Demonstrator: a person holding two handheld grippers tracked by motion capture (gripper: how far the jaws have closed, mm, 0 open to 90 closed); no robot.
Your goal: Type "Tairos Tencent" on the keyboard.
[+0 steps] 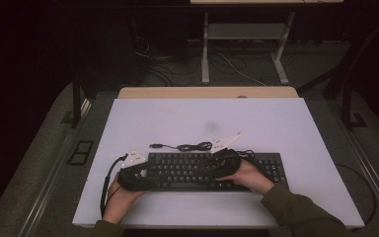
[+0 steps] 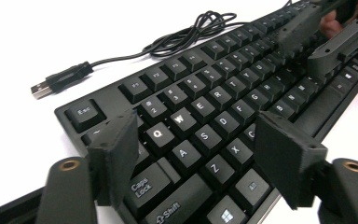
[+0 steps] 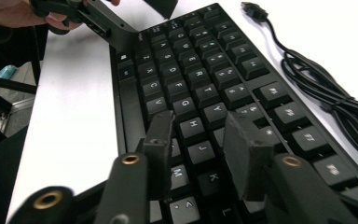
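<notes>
The keyboard (image 1: pixel 202 171) lies near the table's (image 1: pixel 286 128) front edge, its cable (image 1: pixel 187 146) behind it. Both grippers are poised over the keys, left gripper (image 2: pixel 200 154) part open, right gripper (image 3: pixel 198 140) narrower, nothing held. Keys should be pressed squarely, one at a time.

Left gripper (image 1: pixel 145 173) and right gripper (image 1: pixel 216 165) rest over the black keyboard (image 1: pixel 271 165) on the white table (image 1: pixel 256 118)

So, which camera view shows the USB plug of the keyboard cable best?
The left gripper view: the USB plug lies close and sharp on the white table, metal end visible. The right gripper view shows it small at the top edge; the high view shows it tiny.
</notes>
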